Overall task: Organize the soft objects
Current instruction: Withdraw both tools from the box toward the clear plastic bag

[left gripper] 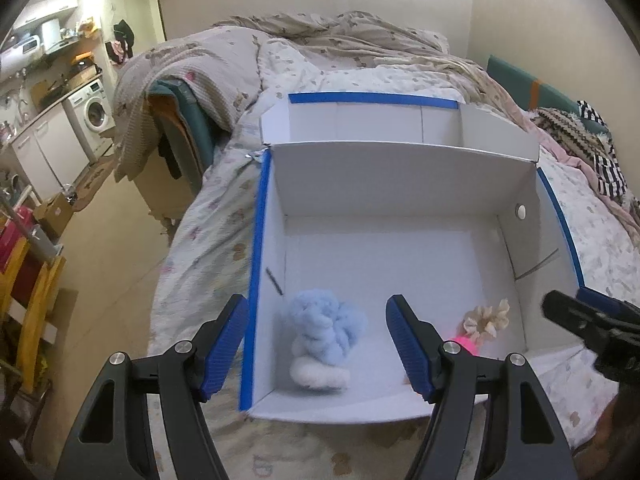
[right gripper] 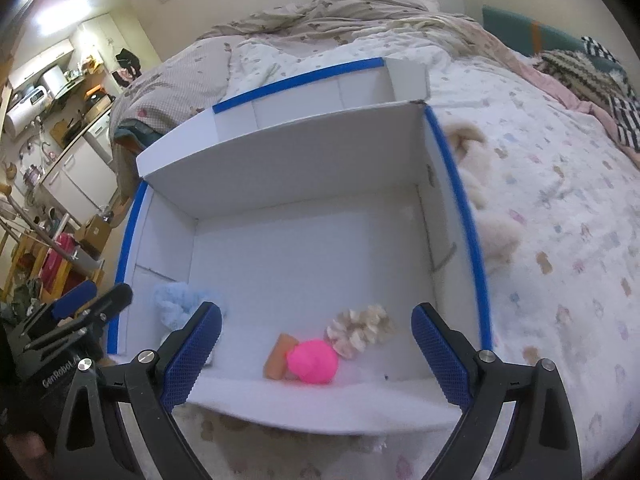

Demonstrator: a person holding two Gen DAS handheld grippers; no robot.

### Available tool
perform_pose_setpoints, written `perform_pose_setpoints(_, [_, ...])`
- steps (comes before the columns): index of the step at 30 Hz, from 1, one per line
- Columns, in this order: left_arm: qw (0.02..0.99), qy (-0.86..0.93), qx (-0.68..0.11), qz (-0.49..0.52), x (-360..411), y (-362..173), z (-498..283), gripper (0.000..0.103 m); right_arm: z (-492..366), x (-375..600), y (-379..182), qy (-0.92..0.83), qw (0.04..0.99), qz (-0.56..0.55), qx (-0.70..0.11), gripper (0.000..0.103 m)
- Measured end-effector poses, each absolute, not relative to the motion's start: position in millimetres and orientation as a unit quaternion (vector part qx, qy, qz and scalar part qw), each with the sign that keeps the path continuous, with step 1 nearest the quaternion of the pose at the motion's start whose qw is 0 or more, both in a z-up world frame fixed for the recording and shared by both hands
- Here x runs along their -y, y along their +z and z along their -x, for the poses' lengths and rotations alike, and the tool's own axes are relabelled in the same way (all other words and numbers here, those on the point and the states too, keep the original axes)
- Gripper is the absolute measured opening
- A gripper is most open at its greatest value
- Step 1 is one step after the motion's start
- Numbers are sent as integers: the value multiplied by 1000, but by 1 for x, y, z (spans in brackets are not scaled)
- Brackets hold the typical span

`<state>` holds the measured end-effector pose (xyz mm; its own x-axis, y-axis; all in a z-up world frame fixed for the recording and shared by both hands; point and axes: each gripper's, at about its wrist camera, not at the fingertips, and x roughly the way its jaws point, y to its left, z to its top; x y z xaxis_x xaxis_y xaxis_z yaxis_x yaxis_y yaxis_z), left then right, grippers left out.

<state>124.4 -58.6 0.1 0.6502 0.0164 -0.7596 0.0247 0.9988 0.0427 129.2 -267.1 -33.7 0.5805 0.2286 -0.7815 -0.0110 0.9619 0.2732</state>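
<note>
- Two grippers over a white box [left gripper: 400, 168] on a bed [left gripper: 208, 240]; both with jaws spread wide, nothing between the pads.
- Left gripper [left gripper: 318, 344] above the box's near left corner, one blue pad [left gripper: 224, 344] outside the left wall, the other over the floor of the box.
- Right gripper [right gripper: 316, 356] above the near wall of the box, both pads clear of the toys below.
- Seen from the left wrist, right gripper's tip at the right edge, near the box's right wall.
- Seen from the right wrist, left gripper's body at the lower left, beside the left wall.
- Blue plush [left gripper: 324, 324] inside the box, in the near left corner, lying on the floor with a white fluffy part [left gripper: 320, 378] at its near end.
- Pink ball [right gripper: 313, 361] inside too, against the near wall, roughly midway along it.
- Tan block [right gripper: 280, 356] touching the ball on its left.
- Cream ruffled scrunchie [right gripper: 362, 330] just behind and right of the ball, touching it.
- Beige plush [right gripper: 476, 192] outside the box, on the bed, close along the right wall; blurred, shape hard to tell.
- Box edged with blue tape [left gripper: 258, 240] along the side rims, far flap standing open.
- Rumpled quilt [left gripper: 340, 36] at the far end of the bed.
- Washing machine [left gripper: 94, 110] and kitchen counter far off to the left.
</note>
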Motion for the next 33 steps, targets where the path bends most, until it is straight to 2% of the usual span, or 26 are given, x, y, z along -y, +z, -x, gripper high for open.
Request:
perform_pose_setpoints(9, [904,6,-425,-37,44,-9,-84,68,-89,280,-22,54,880,-136,-452,102])
perform_pose_setpoints(19, [902,1,-429,-44,32,-13,-50,68,-52,288,-38,69,851,-189,-486,102])
perform_pose_setpoints(33, [848,-33,-529,-3,35,-60,-49,68,-51,295,-86,34,803,-189,-564,102])
